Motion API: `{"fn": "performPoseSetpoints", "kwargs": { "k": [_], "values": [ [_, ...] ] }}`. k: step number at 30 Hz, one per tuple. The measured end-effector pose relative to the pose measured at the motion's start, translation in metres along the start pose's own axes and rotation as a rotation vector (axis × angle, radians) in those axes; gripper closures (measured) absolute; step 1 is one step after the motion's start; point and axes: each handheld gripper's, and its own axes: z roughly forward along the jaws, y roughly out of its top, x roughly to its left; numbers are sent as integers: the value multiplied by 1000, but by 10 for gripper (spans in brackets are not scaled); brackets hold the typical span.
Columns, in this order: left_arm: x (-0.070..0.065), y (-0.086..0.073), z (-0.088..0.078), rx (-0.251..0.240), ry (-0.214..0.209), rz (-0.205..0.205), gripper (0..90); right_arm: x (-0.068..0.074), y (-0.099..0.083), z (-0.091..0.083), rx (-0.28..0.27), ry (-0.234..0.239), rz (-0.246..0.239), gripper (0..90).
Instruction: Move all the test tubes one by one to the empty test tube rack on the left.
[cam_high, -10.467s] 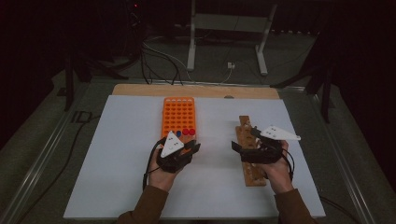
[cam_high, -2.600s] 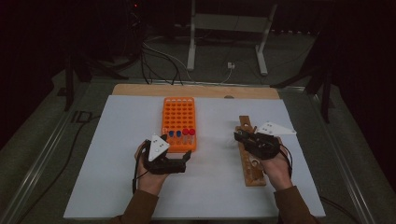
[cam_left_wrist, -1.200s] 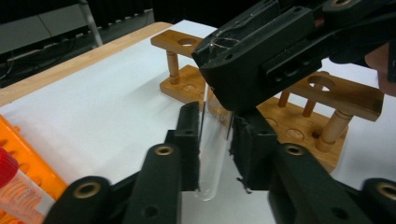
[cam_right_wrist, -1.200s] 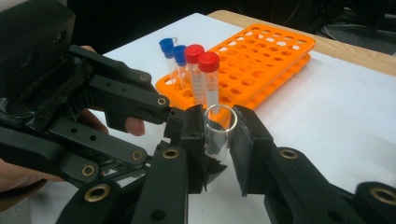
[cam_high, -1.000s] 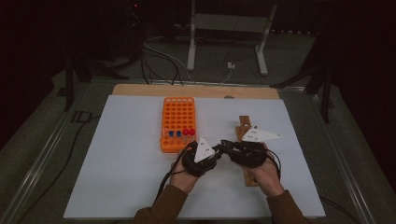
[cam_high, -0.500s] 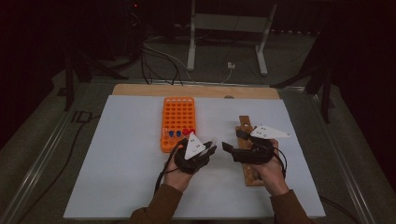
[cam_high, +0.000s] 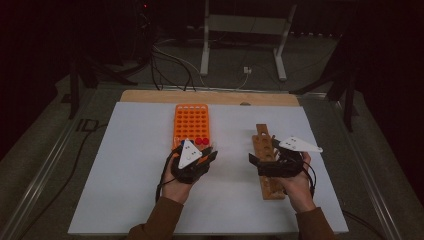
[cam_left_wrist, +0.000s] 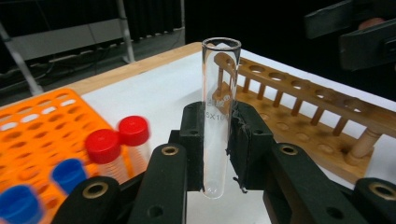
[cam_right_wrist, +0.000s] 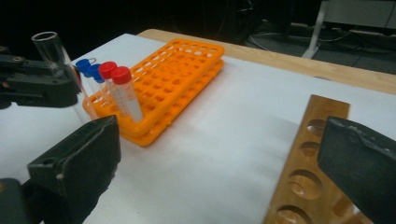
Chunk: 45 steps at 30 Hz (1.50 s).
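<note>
The glass tube (cam_left_wrist: 219, 116) is clear and has no cap. It stands upright in the left gripper (cam_left_wrist: 215, 140), near the front end of the orange rack (cam_high: 191, 122), and is too small to make out in the high view. Its round bottom pokes out below the pads. The white table (cam_high: 125, 175) is the biggest thing here. The orange rack holds 2 red-capped tubes (cam_right_wrist: 120, 91) and 2 blue-capped tubes (cam_left_wrist: 67, 175) at its near end; the blue ones look blurry. The wooden rack (cam_high: 267, 160) has empty holes. The left gripper is squeezed tight on the glass tube. The right gripper (cam_right_wrist: 219, 163) has just been opening; its jaws stand wide apart with nothing between them, above the wooden rack.
</note>
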Motion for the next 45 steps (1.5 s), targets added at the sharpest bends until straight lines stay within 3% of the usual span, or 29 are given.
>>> {"fn": "performPoseSetpoints", "kwargs": {
  "k": [14,24,29,45],
  "values": [
    [29,-13,-26,-3,86,-15,765,-4,-6,-7,-23,1,6,2],
    [51,-20,-42,-25,151,-55,765,-5,-7,-6,-21,3,10,2],
    [56,-24,-42,-28,206,-45,765,-5,-8,-6,-18,2,11,2],
    [65,-38,-29,-9,266,-69,765,-5,-10,-2,-5,0,10,2]
  ]
}}
